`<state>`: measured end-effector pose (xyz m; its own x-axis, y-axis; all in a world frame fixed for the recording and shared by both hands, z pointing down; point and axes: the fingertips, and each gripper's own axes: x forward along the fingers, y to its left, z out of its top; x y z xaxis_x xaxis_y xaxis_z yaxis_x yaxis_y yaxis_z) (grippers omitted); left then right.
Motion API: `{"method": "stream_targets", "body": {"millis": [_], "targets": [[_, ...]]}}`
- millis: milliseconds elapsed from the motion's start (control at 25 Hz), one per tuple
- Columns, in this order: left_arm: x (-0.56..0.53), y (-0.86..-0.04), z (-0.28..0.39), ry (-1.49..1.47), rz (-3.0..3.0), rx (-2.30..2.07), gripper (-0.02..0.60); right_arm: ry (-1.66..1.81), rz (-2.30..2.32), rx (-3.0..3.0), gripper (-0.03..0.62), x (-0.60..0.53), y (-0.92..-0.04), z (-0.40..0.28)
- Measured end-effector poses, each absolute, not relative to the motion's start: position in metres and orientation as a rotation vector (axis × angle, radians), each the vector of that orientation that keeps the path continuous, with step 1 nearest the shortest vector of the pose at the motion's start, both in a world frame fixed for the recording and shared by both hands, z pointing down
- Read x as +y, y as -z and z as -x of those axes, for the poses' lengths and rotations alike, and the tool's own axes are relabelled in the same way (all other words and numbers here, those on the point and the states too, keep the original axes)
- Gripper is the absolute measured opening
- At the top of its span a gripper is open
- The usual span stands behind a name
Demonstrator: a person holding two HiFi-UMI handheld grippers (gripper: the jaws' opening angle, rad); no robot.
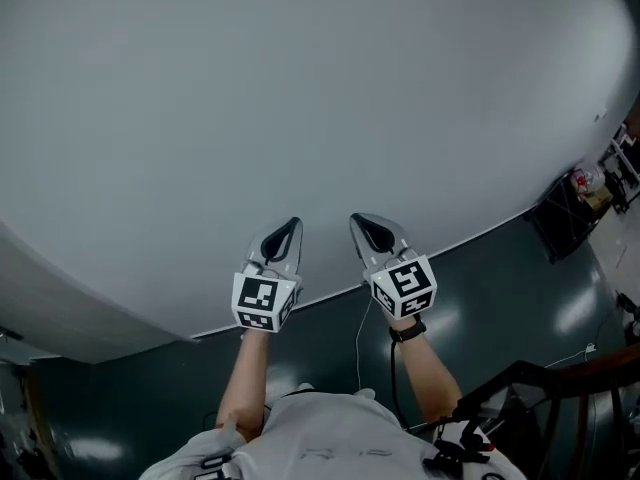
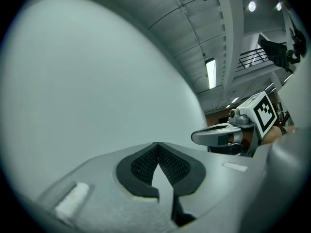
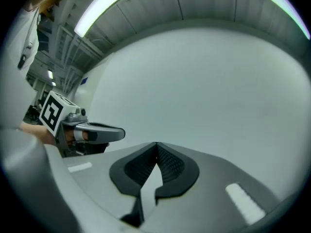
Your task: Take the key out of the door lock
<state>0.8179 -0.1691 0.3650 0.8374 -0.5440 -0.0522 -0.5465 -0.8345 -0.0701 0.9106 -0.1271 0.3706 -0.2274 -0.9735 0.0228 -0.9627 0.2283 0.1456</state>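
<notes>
Neither a key, a lock nor a door shows in any view. In the head view my left gripper (image 1: 291, 224) and right gripper (image 1: 356, 219) are held side by side, level, pointing at a plain pale grey wall (image 1: 300, 88). Both are shut with nothing between the pads. In the left gripper view the closed left gripper (image 2: 157, 144) faces the bare wall (image 2: 87, 81), and the right gripper (image 2: 196, 137) shows beside it at the right. The right gripper view shows the right gripper (image 3: 156, 144) shut, with the left gripper (image 3: 121, 133) at its left.
The wall meets a dark glossy floor (image 1: 500, 288) along a pale line. A dark box with clutter (image 1: 575, 203) stands at the far right by the wall. A dark frame (image 1: 530, 398) is near my right side. A thin cable (image 1: 358, 348) hangs down.
</notes>
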Motion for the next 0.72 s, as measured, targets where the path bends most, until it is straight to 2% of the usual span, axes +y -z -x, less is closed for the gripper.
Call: {"method": "stream_targets", "body": {"millis": [200, 440, 720], "targets": [[-0.195, -0.369, -0.754, -0.005, 2.841, 1.049, 0.002, 0.208, -1.609, -2.540, 0.000, -0.166, -0.362, -0.834], [-0.237, -0.385, -0.615, 0.063, 2.696, 1.414, 0.002, 0.200, -1.262, -2.748, 0.000, -0.232, -0.372, -0.689], [-0.225, -0.387, -0.489, 0.109, 2.448, 1.831, 0.002, 0.256, -0.804, -2.930, 0.000, -0.244, -0.372, -0.560]]}}
